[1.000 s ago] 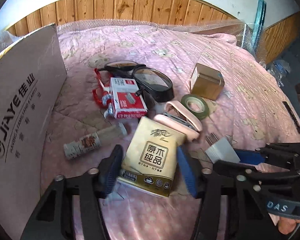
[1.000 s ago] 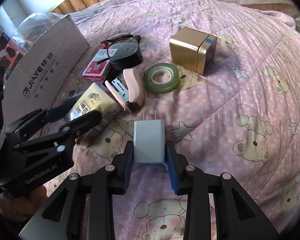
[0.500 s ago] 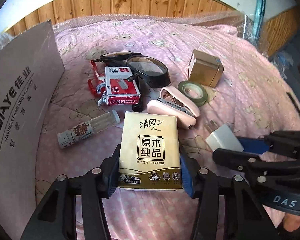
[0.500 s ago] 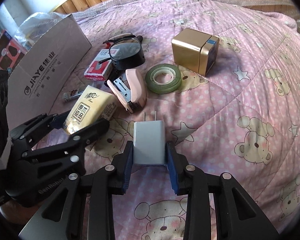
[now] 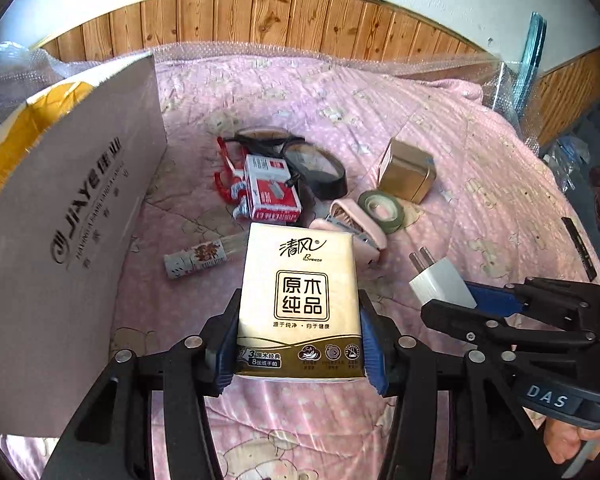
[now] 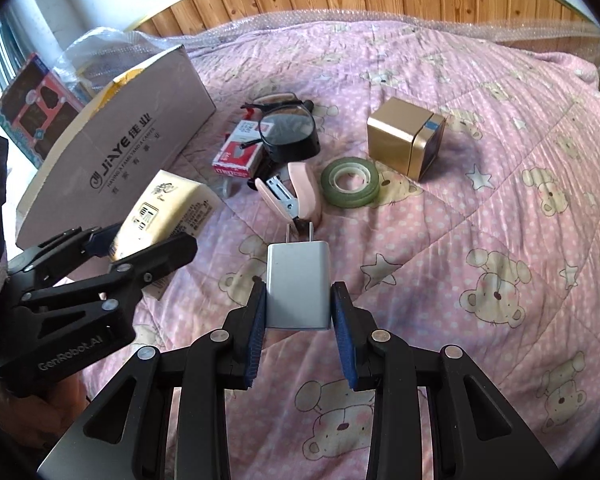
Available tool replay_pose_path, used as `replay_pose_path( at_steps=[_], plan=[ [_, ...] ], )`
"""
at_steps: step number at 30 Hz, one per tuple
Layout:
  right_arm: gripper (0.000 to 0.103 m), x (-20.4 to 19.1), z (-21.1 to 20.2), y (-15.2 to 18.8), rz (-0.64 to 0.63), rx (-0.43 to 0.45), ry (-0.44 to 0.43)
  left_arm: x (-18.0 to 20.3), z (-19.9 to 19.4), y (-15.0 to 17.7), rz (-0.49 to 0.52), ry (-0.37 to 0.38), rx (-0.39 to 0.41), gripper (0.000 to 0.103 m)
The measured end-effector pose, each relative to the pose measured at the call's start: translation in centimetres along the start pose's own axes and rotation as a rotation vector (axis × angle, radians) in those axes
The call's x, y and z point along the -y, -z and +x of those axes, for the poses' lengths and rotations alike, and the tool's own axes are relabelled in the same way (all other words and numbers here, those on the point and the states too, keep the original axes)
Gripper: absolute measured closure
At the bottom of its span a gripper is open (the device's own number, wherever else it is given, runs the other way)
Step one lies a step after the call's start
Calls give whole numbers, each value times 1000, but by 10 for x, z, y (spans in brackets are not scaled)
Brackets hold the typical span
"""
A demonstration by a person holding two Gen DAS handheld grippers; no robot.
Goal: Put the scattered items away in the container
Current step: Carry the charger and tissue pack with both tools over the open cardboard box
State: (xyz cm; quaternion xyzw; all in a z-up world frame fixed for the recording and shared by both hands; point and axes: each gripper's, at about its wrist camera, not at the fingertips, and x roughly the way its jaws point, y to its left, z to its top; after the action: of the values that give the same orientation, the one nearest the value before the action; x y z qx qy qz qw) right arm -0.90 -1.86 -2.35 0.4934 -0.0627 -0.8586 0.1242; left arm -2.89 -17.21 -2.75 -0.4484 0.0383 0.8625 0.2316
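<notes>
My left gripper [image 5: 298,338] is clenched on the tissue pack [image 5: 300,300], lifted above the pink quilt [image 6: 480,240]. My right gripper [image 6: 299,322] grasps the white charger [image 6: 298,284], prongs toward twelve o'clock. The cardboard box [image 5: 60,220] stands at nine o'clock of the pack.

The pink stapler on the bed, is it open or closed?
Open. The pink stapler has its top swung away from its base, showing the metal staple track between them.
</notes>
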Motion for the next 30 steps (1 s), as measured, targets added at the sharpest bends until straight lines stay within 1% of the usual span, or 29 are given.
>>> replay_pose_path(
  at_steps=[6, 13, 30],
  plan=[
    [70, -14, -18, 3, 2, 32, -12, 0, -32, -8, -19, 33, 67, 50],
    [70, -39, -36, 0, -22, 61, -25, -1, -59, -16, -36, 57, 119, 50],
    [70, -96, -62, -27, -101, 124, -44, -46, -108, -25, -150, 92, 217, 50]
  ],
)
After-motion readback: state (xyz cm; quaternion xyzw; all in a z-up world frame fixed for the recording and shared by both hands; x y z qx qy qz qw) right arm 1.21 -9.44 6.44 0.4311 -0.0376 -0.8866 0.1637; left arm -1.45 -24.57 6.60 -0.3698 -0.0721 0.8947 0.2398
